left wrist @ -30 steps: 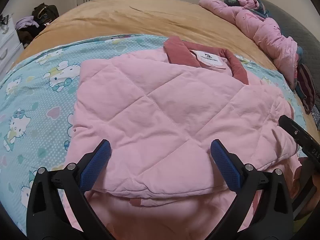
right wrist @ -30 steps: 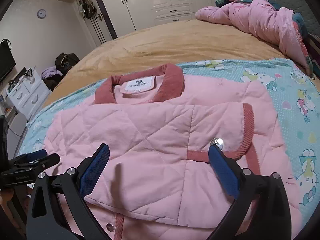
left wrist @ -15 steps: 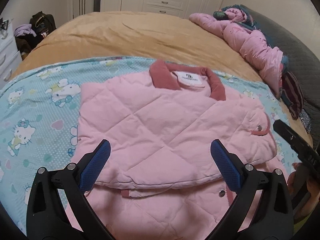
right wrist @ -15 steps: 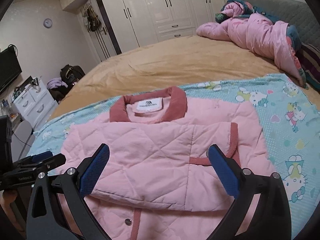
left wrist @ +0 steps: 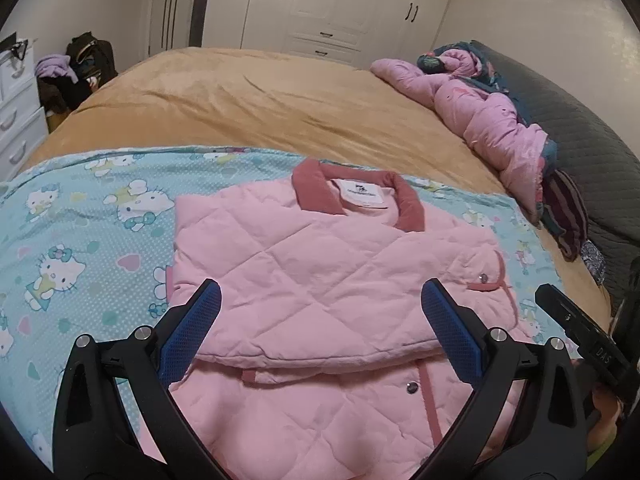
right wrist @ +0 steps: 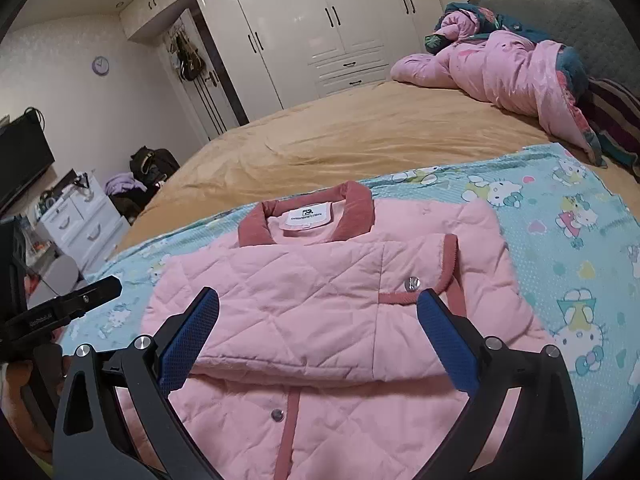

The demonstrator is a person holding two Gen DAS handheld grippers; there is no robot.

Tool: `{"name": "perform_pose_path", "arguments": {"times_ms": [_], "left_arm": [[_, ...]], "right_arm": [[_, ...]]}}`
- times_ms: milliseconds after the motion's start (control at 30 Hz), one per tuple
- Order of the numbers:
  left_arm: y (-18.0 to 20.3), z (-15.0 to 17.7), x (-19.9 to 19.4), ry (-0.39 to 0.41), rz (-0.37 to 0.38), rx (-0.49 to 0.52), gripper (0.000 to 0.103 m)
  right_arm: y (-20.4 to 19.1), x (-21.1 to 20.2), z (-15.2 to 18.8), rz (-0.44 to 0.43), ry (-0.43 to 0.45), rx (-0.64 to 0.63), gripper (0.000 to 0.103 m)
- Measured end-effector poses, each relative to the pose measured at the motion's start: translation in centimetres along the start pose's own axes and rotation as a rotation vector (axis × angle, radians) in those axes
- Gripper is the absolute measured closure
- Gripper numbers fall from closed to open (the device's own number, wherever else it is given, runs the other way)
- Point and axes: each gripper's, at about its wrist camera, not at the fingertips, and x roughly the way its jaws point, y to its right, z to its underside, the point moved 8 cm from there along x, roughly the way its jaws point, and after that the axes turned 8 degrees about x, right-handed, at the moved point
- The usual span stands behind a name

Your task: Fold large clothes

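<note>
White wardrobe doors (right wrist: 336,36) close off the far wall of a bedroom, and a wide bed under a tan blanket (left wrist: 256,108) fills the middle of both views. Across the near part of the bed lies a light blue sheet printed with cartoon cats (left wrist: 76,248), and on that sheet rests the pink quilted jacket (left wrist: 328,276), collar away from the cameras. Its dusty rose collar (right wrist: 360,208) frames a white label (right wrist: 308,214). Both sleeves are folded in across the chest, forming a thick band with a trimmed cuff and a snap button (right wrist: 412,283) showing on the right side; below the band the front placket with two more snaps runs toward the cameras.

The left gripper (left wrist: 322,322) hovers over the lower half of the jacket, its blue-padded fingers (left wrist: 190,338) spread wide and holding nothing. The right gripper (right wrist: 318,326) hangs in much the same pose, released, its pads apart above the folded band without touching the fabric. Each camera catches the other tool at its edge.

At the head of the bed a rumpled pink quilt (right wrist: 504,68) is heaped against a grey headboard (left wrist: 592,148). A white chest of drawers (right wrist: 80,224) stands beside the bed, with a dark bag (right wrist: 154,164) on the floor behind it, and a small round clock (right wrist: 101,65) hangs on the wall
</note>
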Motion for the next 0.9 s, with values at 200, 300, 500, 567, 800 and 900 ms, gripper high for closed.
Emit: {"name": "perform_pose_path", "arguments": {"times_ms": [200,300,500,567,800,900], "left_arm": [[0.5,0.7,-2.3,0.033,0.008,-0.013,0.009],[0.9,0.9,-3.4,0.047,0.007,-0.004,0.009],[2.0,1.4,-6.2,0.091,0.031,-0.012,0.009],[2.3,1.5,-6.9,0.099,0.038,-0.022,0.009],[3.6,2.7,-9.6,0.109,0.051,-0.026,0.009],[3.8,3.2,-10.8,0.111,0.043,-0.026,0.009]], "right_arm": [[-0.5,-2.2,0.3,-0.016,0.013,-0.004,0.004],[-0.9,-3.2,0.7,-0.02,0.01,-0.013,0.004],[-1.1,-5.6,1.3,-0.011,0.015,-0.028,0.004],[-0.9,-6.6,1.4,-0.009,0.023,-0.024,0.004],[-0.6,-10.5,1.7,-0.008,0.049,-0.014,0.004],[-0.5,-12.1,1.9,-0.009,0.057,-0.006,0.004]]}}
